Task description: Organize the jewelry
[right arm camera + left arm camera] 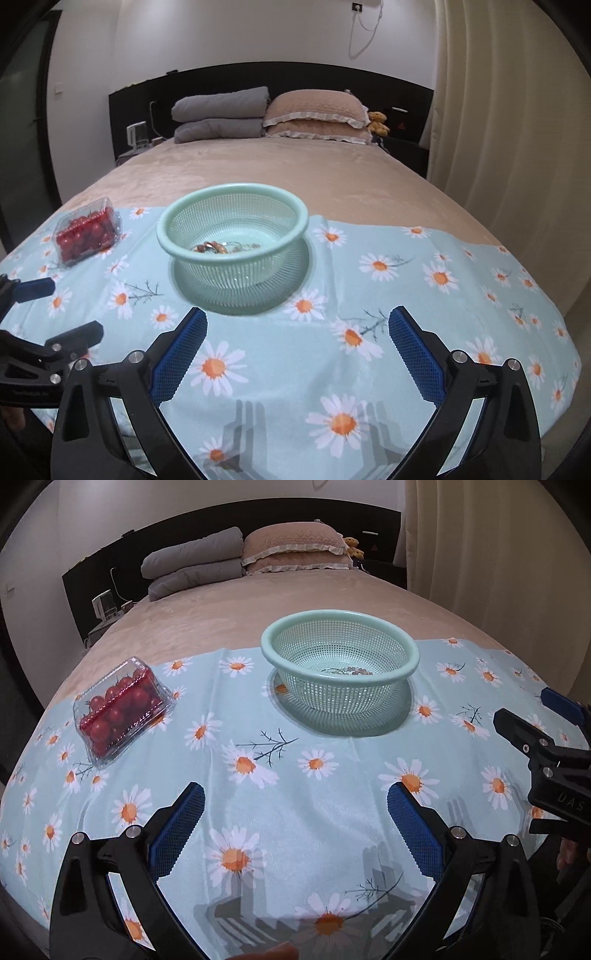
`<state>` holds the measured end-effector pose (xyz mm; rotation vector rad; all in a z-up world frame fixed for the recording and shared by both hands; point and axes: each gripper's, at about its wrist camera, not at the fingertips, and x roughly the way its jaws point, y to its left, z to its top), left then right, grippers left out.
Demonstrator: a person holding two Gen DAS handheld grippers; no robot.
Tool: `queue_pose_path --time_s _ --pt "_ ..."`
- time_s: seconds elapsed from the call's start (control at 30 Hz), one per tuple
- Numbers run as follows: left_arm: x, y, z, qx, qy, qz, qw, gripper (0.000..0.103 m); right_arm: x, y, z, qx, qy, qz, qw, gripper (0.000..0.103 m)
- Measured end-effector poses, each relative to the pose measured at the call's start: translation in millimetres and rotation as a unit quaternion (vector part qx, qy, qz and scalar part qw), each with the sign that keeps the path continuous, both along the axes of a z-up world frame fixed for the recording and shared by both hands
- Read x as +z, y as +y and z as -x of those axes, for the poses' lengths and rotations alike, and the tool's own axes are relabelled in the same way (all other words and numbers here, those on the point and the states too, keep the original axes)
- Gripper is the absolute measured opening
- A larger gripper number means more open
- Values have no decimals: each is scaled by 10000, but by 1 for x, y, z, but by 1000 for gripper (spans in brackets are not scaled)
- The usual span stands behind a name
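Jewelry sits in the bottom of a pale green basket. It looks like round beads, some brown and some pale, all in a little heap. The basket has lots of tiny holes in its wall and a thick smooth rim. It stands upright on a light blue cloth with white and orange daisies on it. The cloth is spread over the near end of a big bed with a tan cover.

To the left of the basket, well apart from it, lies a clear plastic box full of small red tomatoes. Its lid is closed. It rests on the cloth near the far edge.

The left gripper hangs over the cloth, in front of the basket. Its two blue pads are spread wide and nothing is between them. It touches nothing.

The right gripper hangs over the cloth too, just in front of the basket. Its blue pads are also spread wide, with only the daisy cloth showing between them. It holds nothing. From the left wrist view, the right gripper's black fingers poke in at the right edge.

At the far end of the bed are two tan pillows stacked up, and gray folded bedding beside them. A small yellow teddy bear sits next to the pillows. A pale curtain hangs on the right side.
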<state>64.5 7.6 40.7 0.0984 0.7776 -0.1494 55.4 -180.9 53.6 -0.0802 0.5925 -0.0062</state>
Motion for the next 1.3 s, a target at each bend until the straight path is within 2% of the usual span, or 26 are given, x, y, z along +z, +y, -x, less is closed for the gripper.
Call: queue_pose_path --time_s 0.1,0.27,0.4,0.5,0.6,0.67,0.73,0.83,0.93,1.03,1.3 --pt "10 3 16 138 -31 129 9998 97 5 -1 25 24 -44 7 10000 95" --pt "43 4 45 232 -378 262 9987 97 19 0 61 -26 -93 -441 9990 95" --pt "56 -4 64 170 -375 282 9988 97 22 9 80 -48 18 -390 9992 95" --pt "56 -8 72 319 -298 117 9990 97 22 13 87 -13 109 -314 9994 95" --pt "54 -10 77 504 -202 -105 9985 97 25 13 99 -108 -97 0 9999 95" --pt "55 -11 81 512 -303 -164 9981 97 28 8 104 -225 -211 22 9995 95" --pt "57 -10 85 521 -404 -101 9978 97 32 3 106 -307 -247 -28 9992 95" --pt "60 -9 88 367 -378 188 9984 97 35 1 106 -314 -284 -85 9991 95" --pt "62 -11 89 375 -405 129 9984 97 37 5 107 -284 -256 111 9992 95" --pt "63 -9 90 422 -404 126 9982 97 40 11 112 -279 -406 319 9983 95" --pt "63 -6 95 470 -430 65 9979 97 44 10 111 -417 -347 225 9983 95"
